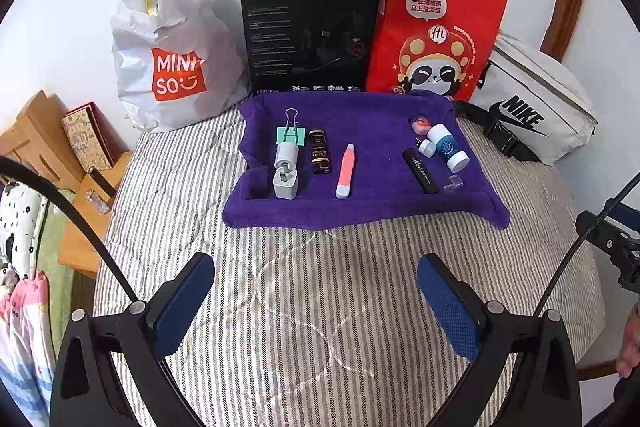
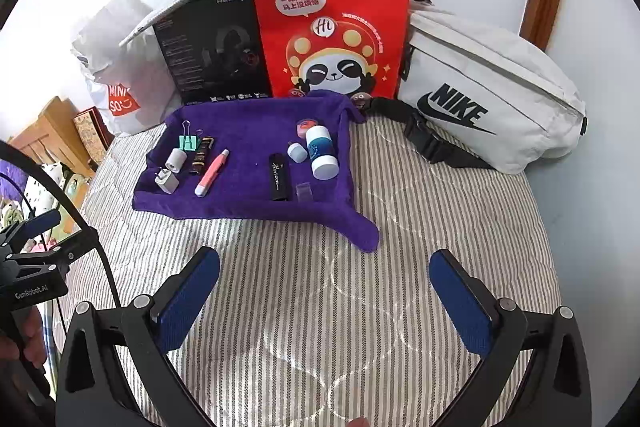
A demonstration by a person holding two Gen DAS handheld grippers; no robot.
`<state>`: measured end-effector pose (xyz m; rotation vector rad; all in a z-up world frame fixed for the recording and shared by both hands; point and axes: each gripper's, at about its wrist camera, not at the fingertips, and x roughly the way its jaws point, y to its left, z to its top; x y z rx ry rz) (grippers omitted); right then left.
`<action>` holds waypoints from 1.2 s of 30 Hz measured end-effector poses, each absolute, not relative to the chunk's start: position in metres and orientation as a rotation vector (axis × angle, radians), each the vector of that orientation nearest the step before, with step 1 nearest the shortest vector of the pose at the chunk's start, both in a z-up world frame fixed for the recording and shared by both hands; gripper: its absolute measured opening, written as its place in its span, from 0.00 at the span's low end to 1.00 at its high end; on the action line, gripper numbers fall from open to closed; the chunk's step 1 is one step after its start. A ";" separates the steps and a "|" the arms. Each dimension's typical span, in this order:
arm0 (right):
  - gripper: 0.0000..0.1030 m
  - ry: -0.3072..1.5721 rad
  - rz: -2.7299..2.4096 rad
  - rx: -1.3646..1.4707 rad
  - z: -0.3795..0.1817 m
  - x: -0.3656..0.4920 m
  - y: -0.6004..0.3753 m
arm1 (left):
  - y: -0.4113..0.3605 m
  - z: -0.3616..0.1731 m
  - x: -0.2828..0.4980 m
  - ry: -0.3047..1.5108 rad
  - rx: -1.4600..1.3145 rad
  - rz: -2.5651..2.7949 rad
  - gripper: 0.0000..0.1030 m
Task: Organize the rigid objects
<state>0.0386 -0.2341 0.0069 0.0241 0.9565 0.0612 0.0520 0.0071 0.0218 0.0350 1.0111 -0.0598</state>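
Note:
A purple towel (image 1: 372, 195) (image 2: 240, 203) lies on the striped bed. On its left side lie a mint binder clip (image 1: 291, 133), two white chargers (image 1: 286, 183) (image 2: 167, 181), a dark brown lighter (image 1: 320, 151) and a pink pen (image 1: 345, 171) (image 2: 211, 172). On its right side lie a black Horizon stick (image 1: 420, 171) (image 2: 279, 177), a white-and-blue bottle (image 1: 449, 147) (image 2: 321, 151), a small white cap (image 1: 426, 147), a pink round item (image 1: 420, 123) and a clear cap (image 1: 453, 183). My left gripper (image 1: 316, 307) and my right gripper (image 2: 324, 303) are open and empty, above the bedding in front of the towel.
Behind the towel stand a white Miniso bag (image 1: 172, 63), a black Hecate box (image 1: 312, 35), a red panda paper bag (image 1: 436, 31) (image 2: 332, 27) and a white Nike pouch (image 1: 532, 107) (image 2: 488, 95). Wooden furniture (image 1: 48, 147) stands left of the bed.

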 end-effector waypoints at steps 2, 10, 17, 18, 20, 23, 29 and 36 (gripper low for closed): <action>1.00 0.955 0.069 0.021 0.007 0.038 -0.233 | 0.006 0.022 0.052 1.013 0.038 -0.060 0.99; 1.00 0.962 0.078 0.021 0.004 0.035 -0.231 | 0.003 0.022 0.050 1.017 0.045 -0.063 0.99; 1.00 0.964 0.082 0.017 0.004 0.035 -0.229 | 0.005 0.021 0.051 1.021 0.043 -0.058 0.99; 1.00 0.962 0.082 0.018 0.004 0.035 -0.229 | 0.005 0.021 0.051 1.021 0.044 -0.057 0.99; 1.00 0.962 0.084 0.017 0.005 0.035 -0.229 | 0.005 0.021 0.051 1.021 0.047 -0.055 0.99; 1.00 0.961 0.086 0.015 0.004 0.034 -0.227 | 0.005 0.021 0.051 1.022 0.046 -0.057 0.99; 1.00 0.967 0.084 0.013 0.003 0.034 -0.226 | 0.005 0.020 0.050 1.027 0.049 -0.059 0.99; 1.00 0.967 0.083 0.013 0.003 0.034 -0.226 | 0.003 0.019 0.050 1.027 0.054 -0.062 0.99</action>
